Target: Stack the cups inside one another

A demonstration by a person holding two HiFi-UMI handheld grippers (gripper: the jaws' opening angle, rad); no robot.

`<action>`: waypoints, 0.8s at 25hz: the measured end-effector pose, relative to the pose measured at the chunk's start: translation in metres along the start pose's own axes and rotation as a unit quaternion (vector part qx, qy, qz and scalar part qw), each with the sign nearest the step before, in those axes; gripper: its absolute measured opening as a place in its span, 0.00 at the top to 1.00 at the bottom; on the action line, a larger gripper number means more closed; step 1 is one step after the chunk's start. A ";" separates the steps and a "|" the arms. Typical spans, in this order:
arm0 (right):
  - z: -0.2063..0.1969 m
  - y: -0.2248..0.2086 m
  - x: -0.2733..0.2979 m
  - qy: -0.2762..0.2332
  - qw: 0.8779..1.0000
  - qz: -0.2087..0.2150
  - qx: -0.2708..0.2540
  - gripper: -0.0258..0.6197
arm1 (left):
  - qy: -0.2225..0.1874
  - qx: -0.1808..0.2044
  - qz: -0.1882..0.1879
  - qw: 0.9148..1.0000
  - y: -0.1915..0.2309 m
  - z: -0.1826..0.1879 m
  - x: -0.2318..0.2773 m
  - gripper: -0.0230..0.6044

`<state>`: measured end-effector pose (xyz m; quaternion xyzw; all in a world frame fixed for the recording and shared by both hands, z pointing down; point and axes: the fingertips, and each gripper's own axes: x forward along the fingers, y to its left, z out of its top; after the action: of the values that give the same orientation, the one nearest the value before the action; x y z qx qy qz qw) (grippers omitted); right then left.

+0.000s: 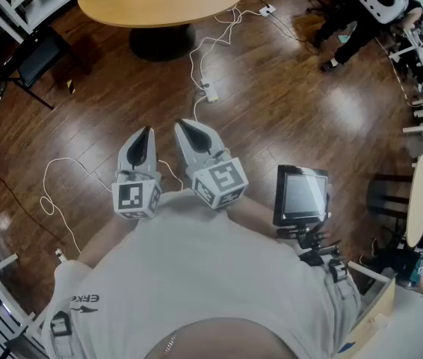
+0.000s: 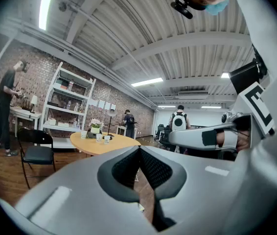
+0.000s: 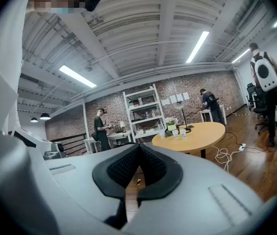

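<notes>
Nearest, against the person's white shirt [image 1: 211, 275], the left gripper [image 1: 146, 132] and right gripper [image 1: 184, 124] sit side by side (both pointing forward), jaws closed tight on nothing; well beyond them, the cups [image 3: 175, 132] stand on the round wooden table [image 1: 174, 6]

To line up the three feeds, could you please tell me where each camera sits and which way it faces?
Head view: on the person's head, facing steeply down at the floor; shows shirt, left gripper, right gripper.
Left gripper view: on that gripper, facing forward along its shut jaws toward the round table.
Right gripper view: likewise, along its shut jaws.
Shared: all three show that table.
</notes>
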<state>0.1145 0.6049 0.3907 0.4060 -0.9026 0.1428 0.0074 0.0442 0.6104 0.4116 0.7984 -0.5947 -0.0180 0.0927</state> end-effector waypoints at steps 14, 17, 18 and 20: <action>0.072 -0.197 0.062 0.007 0.998 0.056 0.016 0.94 | 0.012 0.013 0.062 0.998 -0.051 0.021 0.203 0.96; 0.082 -0.223 0.073 0.006 0.997 0.071 0.021 0.94 | 0.011 0.018 0.079 0.997 -0.057 0.028 0.228 0.96; 0.084 -0.229 0.077 0.005 0.997 0.075 0.022 0.94 | 0.011 0.019 0.083 0.996 -0.057 0.029 0.235 0.96; 0.086 -0.240 0.088 0.004 0.996 0.080 0.027 0.94 | 0.012 0.017 0.089 0.996 -0.055 0.028 0.247 0.96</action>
<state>0.2406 0.3670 0.3797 0.3324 -0.9278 0.1687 -0.0118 0.1641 0.3865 0.3947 0.7436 -0.6628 0.0094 0.0875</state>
